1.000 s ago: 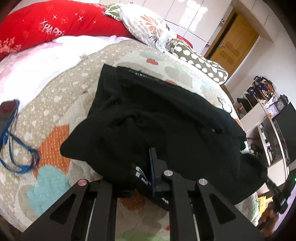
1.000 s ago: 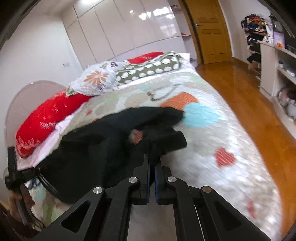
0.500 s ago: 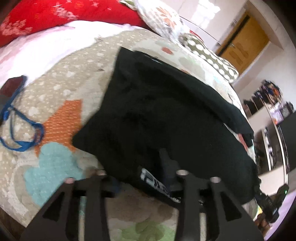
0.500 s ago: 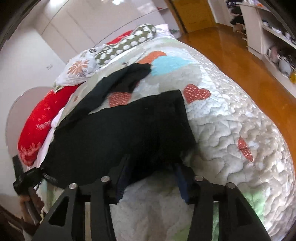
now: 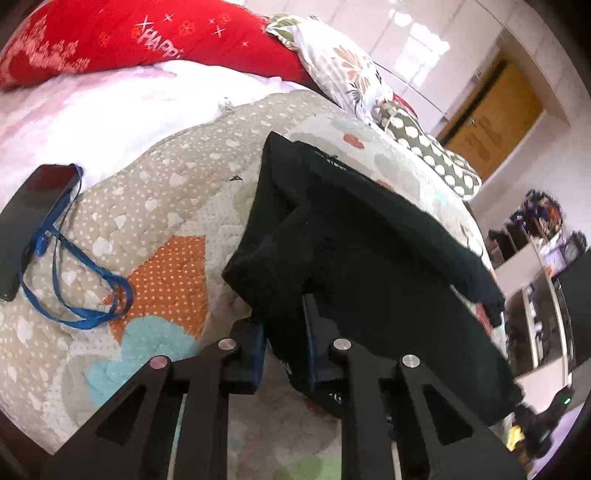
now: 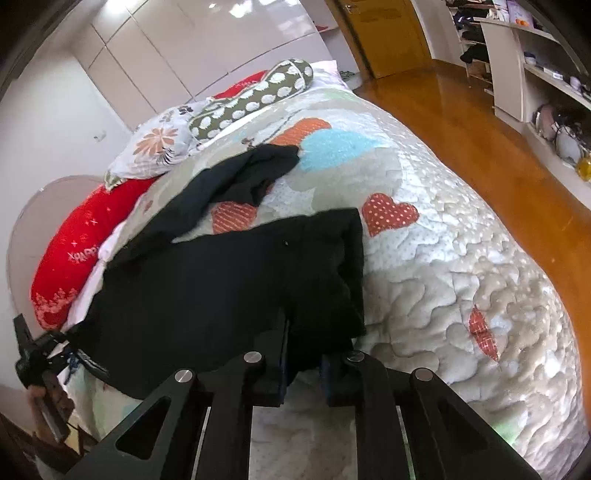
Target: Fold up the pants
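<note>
the black cloth pants point(image 5: 369, 266) lie spread on the patchwork quilt with hearts point(image 6: 461, 258) that covers the bed. one leg of the pants reaches back toward the pillows. the long red pillow point(image 5: 110, 40) lies at the head of the bed, with the flowered pillow point(image 6: 159, 147) and the dotted bolster point(image 6: 255, 99) beside it. left of the pants, the dark flat phone point(image 5: 33, 218) lies on the quilt, and its blue strap point(image 5: 74, 288) trails between phone and pants. the wooden floor point(image 6: 480, 110) is right of the bed, with the wooden door point(image 6: 388, 33) behind.
</note>
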`<state>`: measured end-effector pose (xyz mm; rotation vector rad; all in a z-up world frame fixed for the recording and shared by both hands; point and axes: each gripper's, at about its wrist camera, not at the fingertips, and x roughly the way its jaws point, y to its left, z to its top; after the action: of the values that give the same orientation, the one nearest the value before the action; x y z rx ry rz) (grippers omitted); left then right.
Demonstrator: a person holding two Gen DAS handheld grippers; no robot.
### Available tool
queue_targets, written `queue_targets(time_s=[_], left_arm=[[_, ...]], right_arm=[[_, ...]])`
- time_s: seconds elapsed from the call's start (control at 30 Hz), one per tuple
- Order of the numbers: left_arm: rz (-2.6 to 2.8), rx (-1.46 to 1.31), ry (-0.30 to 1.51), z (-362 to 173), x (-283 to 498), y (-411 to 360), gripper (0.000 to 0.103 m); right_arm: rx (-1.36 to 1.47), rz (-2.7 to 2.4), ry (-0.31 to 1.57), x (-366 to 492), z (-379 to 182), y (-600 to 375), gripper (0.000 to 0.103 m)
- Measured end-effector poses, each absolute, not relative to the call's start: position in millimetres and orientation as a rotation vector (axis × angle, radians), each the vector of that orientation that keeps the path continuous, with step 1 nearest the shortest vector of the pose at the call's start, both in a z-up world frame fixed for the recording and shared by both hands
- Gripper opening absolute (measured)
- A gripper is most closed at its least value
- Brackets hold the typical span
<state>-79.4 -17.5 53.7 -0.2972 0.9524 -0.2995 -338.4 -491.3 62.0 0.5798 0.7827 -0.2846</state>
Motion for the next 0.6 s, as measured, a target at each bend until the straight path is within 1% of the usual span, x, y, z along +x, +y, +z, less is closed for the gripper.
queue_targets(time_s=[0.13, 0.23, 0.3, 0.47, 0.53, 0.6], left_arm=[[-0.284, -0.283, 0.963, 48, -83, -16, 0.014], [-0.256, -0.292, 1.001, 37, -79, -14, 0.013], [-0.252, -0.296, 1.006, 35, -80, -10, 0.013], [-0.257, -0.277, 1.014, 41, -83, -7, 0.014], [-0.255, -0.268, 1.002, 47, -86, -7, 0.016], [-0.254, -0.240, 0.975, 56, -91, -9, 0.016]], right_arm=[[0.542, -0.285, 0.763, -343, 77, -490, 0.012], [0.499, -0.320, 0.828, -334, 67, -492, 0.014], [0.511, -0.352, 0.883, -332, 56, -496, 0.025], [0.622, -0.355, 0.842, -348, 53, -515, 0.041], [0.615, -0.412, 0.843, -351, 57, -523, 0.041], [0.519, -0.549, 0.865, -355, 63, -528, 0.042]])
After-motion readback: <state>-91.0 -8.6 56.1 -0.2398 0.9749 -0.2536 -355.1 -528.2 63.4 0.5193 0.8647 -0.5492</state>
